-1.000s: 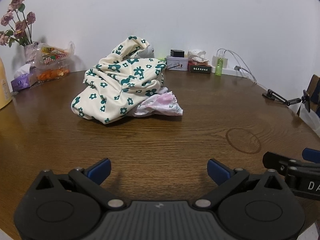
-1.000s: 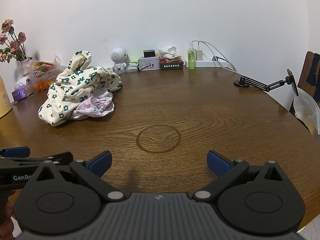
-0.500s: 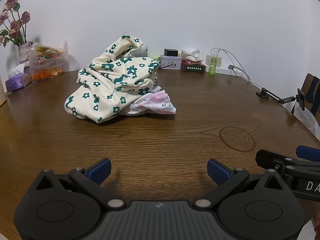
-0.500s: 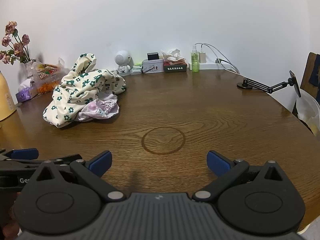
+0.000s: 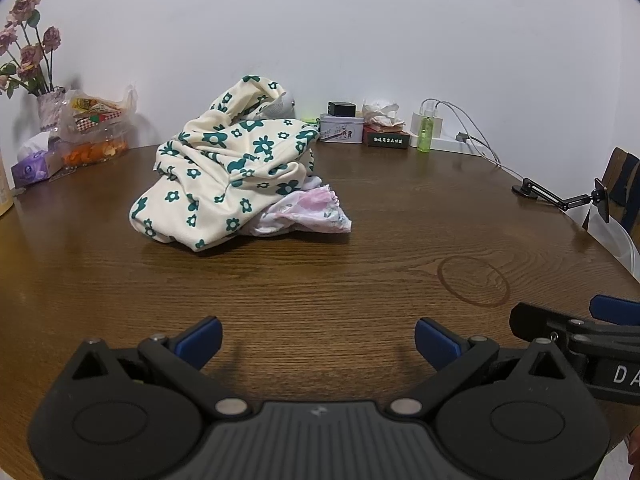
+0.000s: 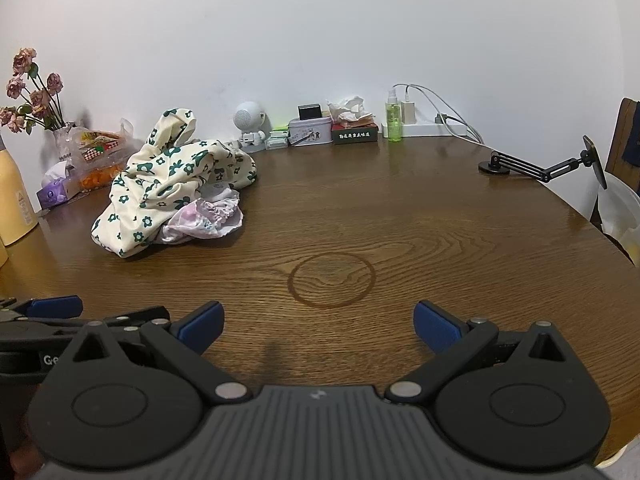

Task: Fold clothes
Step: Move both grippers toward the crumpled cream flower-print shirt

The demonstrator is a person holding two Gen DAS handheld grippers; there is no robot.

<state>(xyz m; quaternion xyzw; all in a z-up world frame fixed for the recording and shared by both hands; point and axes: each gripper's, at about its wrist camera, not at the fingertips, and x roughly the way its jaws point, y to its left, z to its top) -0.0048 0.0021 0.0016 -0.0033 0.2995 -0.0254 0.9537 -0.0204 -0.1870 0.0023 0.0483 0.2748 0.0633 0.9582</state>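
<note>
The folding has not begun yet. The clothes sit in one messy heap on the counter, a bit left of the middle of the left view and at the middle left of the right view. On top is a cream cloth with green flowers. Under it a pink cloth peeks out on the right side.

The left claw is wide open and holds nothing. The right claw is wide open too, and empty. Both sit low at the bottom of their pictures, well apart from the heap. Each claw shows at the edge of the other one's view, so they are side by side.

I think the next move is to reach for the heap and pull out one piece. The cream cloth is on top, so it looks like the first to take. It is soft and bunched up, so a claw needs to pinch an edge and lift it clear of the pink cloth.

The counter is brown wood with a round ring mark in the middle. A white wall is behind it. Flowers stand at the upper left. Small boxes, a green bottle and a white plug with wires line the back. A black stand lies at the right.
</note>
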